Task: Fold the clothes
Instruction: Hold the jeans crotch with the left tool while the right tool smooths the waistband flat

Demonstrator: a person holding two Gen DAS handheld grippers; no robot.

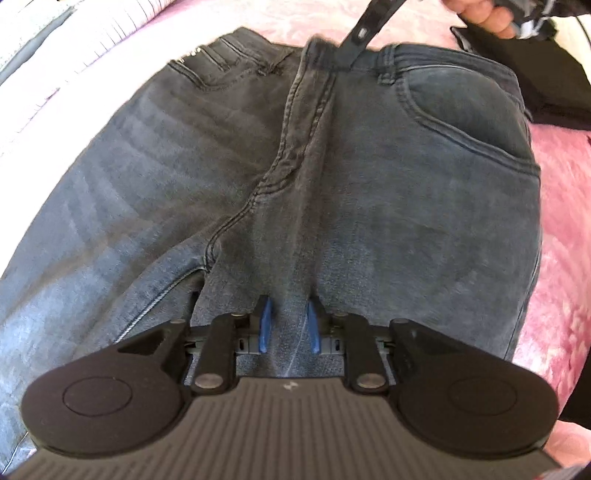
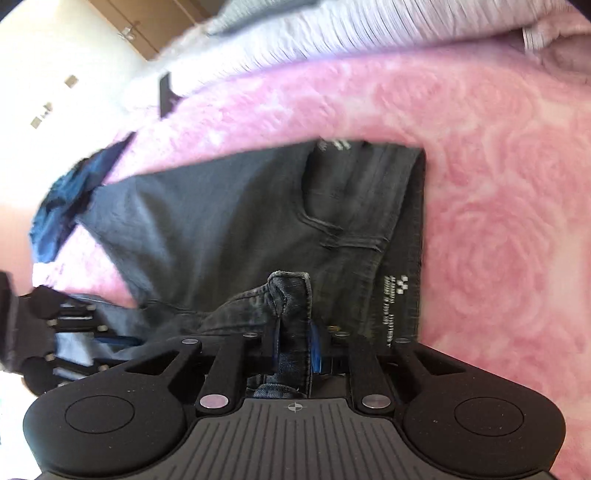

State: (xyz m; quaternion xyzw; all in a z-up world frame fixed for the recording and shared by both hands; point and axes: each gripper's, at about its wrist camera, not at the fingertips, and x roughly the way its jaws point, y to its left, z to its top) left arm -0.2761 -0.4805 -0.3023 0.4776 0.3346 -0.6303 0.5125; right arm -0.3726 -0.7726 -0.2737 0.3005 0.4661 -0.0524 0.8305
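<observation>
Dark grey jeans lie spread on a pink bed cover, waistband at the far side. My left gripper is shut on a pinch of the jeans fabric near the crotch. My right gripper is shut on the waistband by the fly; one of its fingers shows at the top of the left wrist view. The jeans also fill the middle of the right wrist view, with the left gripper at the left edge.
A black garment lies at the far right of the bed. Striped white bedding lies along the far edge of the pink cover. A blue cloth lies at the left. A hand holds the right gripper.
</observation>
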